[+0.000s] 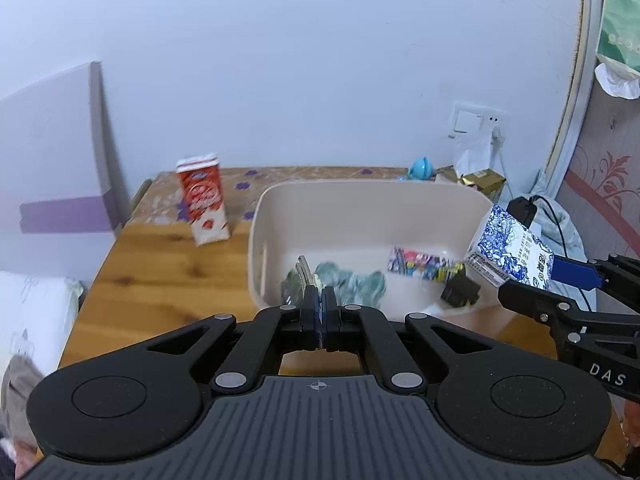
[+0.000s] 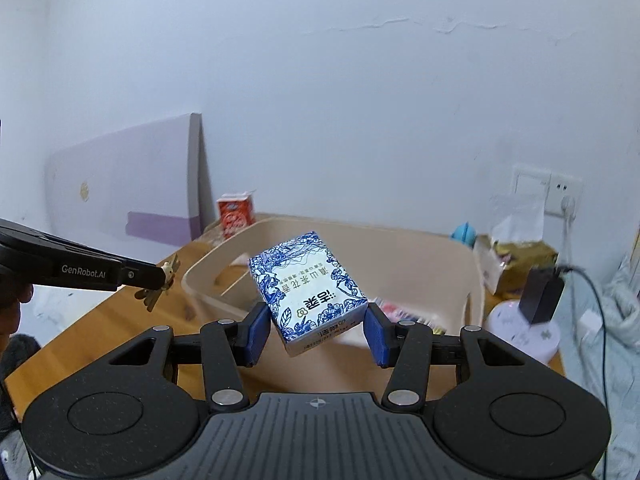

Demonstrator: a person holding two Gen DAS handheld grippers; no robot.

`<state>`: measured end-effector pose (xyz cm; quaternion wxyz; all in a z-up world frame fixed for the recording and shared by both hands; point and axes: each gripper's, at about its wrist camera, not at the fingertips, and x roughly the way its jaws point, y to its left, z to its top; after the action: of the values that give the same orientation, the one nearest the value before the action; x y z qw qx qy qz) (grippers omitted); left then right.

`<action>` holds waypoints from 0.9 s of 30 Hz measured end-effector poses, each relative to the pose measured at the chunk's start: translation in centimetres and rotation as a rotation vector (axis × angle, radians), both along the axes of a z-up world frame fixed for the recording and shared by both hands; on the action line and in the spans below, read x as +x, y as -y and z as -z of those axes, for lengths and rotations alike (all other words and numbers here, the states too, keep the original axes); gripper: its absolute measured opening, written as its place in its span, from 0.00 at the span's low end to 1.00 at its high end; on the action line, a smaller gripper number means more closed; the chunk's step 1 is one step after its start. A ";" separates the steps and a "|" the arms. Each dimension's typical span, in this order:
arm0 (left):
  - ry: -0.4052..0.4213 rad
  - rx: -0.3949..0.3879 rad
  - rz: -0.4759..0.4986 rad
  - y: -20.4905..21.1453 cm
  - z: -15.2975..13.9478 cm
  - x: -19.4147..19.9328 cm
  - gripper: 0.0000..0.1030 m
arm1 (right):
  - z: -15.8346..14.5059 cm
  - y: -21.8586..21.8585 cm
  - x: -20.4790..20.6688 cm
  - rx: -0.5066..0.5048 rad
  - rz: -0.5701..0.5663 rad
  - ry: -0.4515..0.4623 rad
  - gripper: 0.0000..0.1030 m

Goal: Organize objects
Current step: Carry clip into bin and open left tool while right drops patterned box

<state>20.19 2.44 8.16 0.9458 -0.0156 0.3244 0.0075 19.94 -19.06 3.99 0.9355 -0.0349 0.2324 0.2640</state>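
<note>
A beige plastic bin (image 1: 280, 208) sits on the wooden table; it also shows in the right wrist view (image 2: 472, 264). Inside lie crumpled green wrappers (image 1: 352, 280), a colourful packet (image 1: 420, 262) and a small black item (image 1: 460, 294). My right gripper (image 2: 316, 330) is shut on a blue-and-white patterned box (image 2: 308, 288) and holds it tilted above the bin's near right rim; the box also shows in the left wrist view (image 1: 508, 248). My left gripper (image 1: 319, 304) is shut on a small pale clip-like object (image 2: 162, 284), over the bin's near left edge.
A red-and-white carton (image 1: 204, 200) stands on the table left of the bin. A white and purple board (image 1: 52, 168) leans at the far left. A blue toy (image 1: 422, 168), a gold packet (image 1: 482, 180), a wall socket (image 1: 480, 120) and cables crowd the right.
</note>
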 end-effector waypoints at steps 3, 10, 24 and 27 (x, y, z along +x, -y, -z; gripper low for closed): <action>-0.018 -0.003 0.010 0.9 0.2 2.6 0.01 | -0.6 0.2 2.1 -0.018 0.022 0.016 0.47; -0.073 0.026 0.034 3.0 1.9 7.8 0.01 | -0.2 0.4 5.6 -0.044 0.049 -0.011 0.47; -0.223 0.052 0.038 4.0 7.4 12.0 0.01 | 4.0 1.0 10.1 -0.108 0.092 -0.115 0.47; -0.222 0.051 0.023 3.9 7.2 11.9 0.03 | 4.6 0.9 10.6 -0.127 0.087 -0.135 0.48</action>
<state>32.06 -1.49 0.94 0.9041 0.0133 0.4270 0.0068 30.54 -19.94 -0.60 0.9242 -0.0660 0.3124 0.2096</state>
